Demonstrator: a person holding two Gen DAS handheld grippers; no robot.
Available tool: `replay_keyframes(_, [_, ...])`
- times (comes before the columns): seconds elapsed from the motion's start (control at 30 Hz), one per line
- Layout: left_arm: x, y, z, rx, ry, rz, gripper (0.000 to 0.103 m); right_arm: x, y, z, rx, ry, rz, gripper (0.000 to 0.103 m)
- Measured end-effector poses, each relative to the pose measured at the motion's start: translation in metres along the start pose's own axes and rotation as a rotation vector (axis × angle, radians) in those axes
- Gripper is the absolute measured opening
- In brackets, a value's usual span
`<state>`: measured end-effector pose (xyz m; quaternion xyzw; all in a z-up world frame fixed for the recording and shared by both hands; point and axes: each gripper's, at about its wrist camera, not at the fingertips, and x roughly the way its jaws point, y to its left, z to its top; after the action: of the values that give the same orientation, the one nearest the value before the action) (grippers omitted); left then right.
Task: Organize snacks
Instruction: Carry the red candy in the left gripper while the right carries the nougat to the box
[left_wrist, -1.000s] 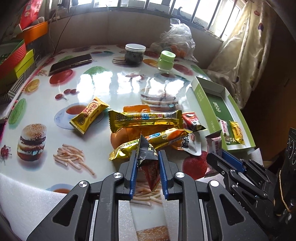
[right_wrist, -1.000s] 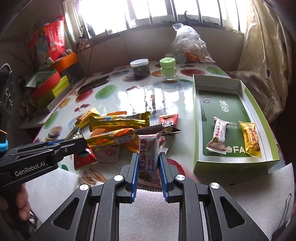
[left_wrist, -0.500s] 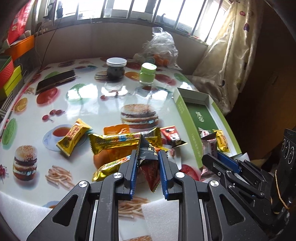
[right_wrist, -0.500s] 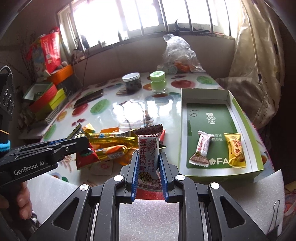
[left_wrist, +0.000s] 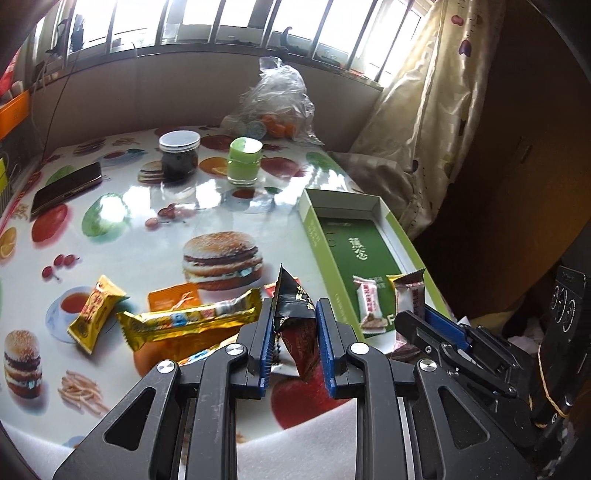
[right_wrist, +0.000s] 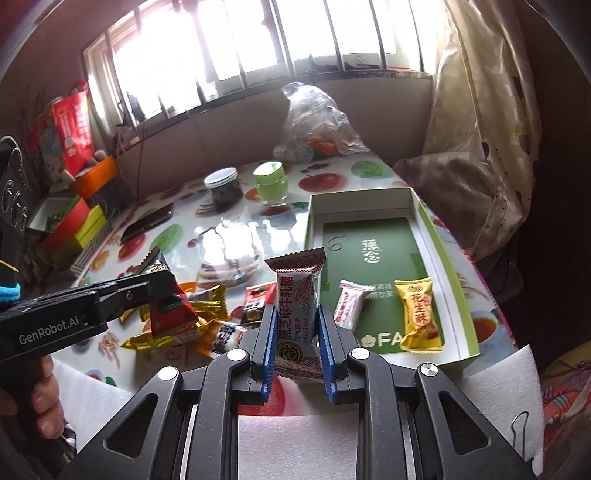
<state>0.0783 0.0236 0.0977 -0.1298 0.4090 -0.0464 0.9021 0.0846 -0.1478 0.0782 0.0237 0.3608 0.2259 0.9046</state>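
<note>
Snacks lie in a loose heap (left_wrist: 192, 325) on the near part of the tabletop (left_wrist: 122, 221), which carries a glossy cloth printed with burgers, fruit and fries. Barred windows (right_wrist: 229, 48) run behind it and a patterned curtain (left_wrist: 436, 103) hangs at the right. A white foam sheet (right_wrist: 491, 391) covers the near edge.

Green box (right_wrist: 458, 266), open-topped, sits on the right side of the tabletop; inside it near the front lie a white-wrapped candy (right_wrist: 349, 304) and a yellow packet (right_wrist: 419, 317), side by side and apart.

Left tongs (left_wrist: 293, 343) stand narrow, clamped on a black-and-red triangular packet (left_wrist: 295, 325) raised above the heap. Right tongs (right_wrist: 295, 349) are closed tight on an upright white-and-brown candy (right_wrist: 297, 310), held just left of the box's near corner. A hand (right_wrist: 44, 398) on the left handle is cut off at the frame edge.

Beyond: a clear plastic bag (left_wrist: 277, 99), contents hard to make out; a dark jar (left_wrist: 179, 153); a green jar (left_wrist: 243, 160); a phone (left_wrist: 66, 186); coloured boxes (right_wrist: 70, 225) at the left. The tongs hide the lower part of the heap
</note>
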Motion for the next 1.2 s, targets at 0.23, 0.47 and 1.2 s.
replay_keyframes(0.23, [0.015,-0.016,0.009,0.026,0.012,-0.035,0.023,0.001,-0.022,0.004,0.042,-0.004,-0.033,0.020])
replay_keyframes(0.47, [0.033,-0.026,0.021,0.036,0.029,-0.076,0.023,0.009,-0.041,0.007,0.069,0.012,-0.064,0.020])
replay_keyframes(1.2, [0.116,-0.055,0.045,0.070,0.161,-0.115,0.023,0.050,-0.072,0.005,0.097,0.109,-0.099,0.020])
